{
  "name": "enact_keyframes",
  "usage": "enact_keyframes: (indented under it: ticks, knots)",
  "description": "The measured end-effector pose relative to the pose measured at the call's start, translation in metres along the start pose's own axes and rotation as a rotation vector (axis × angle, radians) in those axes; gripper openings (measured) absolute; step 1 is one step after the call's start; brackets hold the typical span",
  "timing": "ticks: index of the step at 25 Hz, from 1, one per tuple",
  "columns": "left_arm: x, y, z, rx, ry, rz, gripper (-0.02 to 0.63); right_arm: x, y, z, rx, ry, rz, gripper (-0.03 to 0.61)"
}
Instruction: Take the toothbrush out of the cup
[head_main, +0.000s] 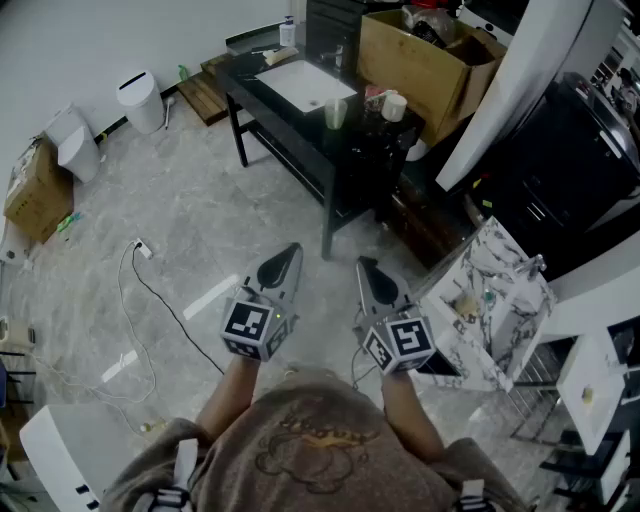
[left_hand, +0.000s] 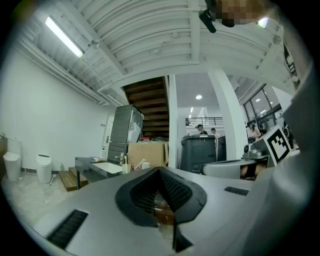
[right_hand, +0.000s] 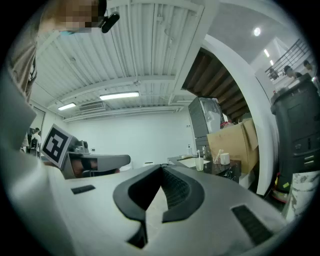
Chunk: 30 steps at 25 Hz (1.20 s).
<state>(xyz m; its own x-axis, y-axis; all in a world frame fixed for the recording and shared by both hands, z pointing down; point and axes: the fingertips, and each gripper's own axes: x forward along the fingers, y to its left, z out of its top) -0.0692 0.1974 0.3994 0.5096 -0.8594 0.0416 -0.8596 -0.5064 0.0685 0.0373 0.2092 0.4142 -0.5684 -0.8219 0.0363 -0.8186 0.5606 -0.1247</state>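
A pale green cup (head_main: 335, 113) with a toothbrush (right_hand: 199, 157) standing in it sits on the black table (head_main: 300, 135) far ahead, beside a white sink basin (head_main: 305, 85). The left gripper view shows the cup (left_hand: 125, 168) small and distant; in the right gripper view the cup (right_hand: 200, 165) is just as small. My left gripper (head_main: 290, 252) and right gripper (head_main: 366, 266) hang side by side over the floor, well short of the table. Both are shut with nothing between the jaws.
A white cup (head_main: 394, 106) and small items stand right of the green cup. A large cardboard box (head_main: 430, 55) is behind the table. White bins (head_main: 140, 100) line the wall, a cable (head_main: 150, 300) lies on the floor, and a marble-patterned unit (head_main: 490, 300) stands close on my right.
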Motion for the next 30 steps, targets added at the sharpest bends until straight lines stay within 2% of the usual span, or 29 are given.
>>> enact_keyframes:
  ticks: [9,19,30]
  knots:
    - [-0.009,0.018,0.001,0.032,0.002,0.006,0.0,0.003,0.012,0.0,0.022,-0.008,-0.014,0.0]
    - [-0.019,0.036,-0.007,0.019,0.006,-0.05,0.0,0.007,0.038,0.002,0.011,-0.076,-0.026,0.0]
    - [0.02,0.061,-0.013,0.012,-0.01,-0.046,0.0,0.052,0.02,-0.004,-0.001,-0.088,0.007,0.0]
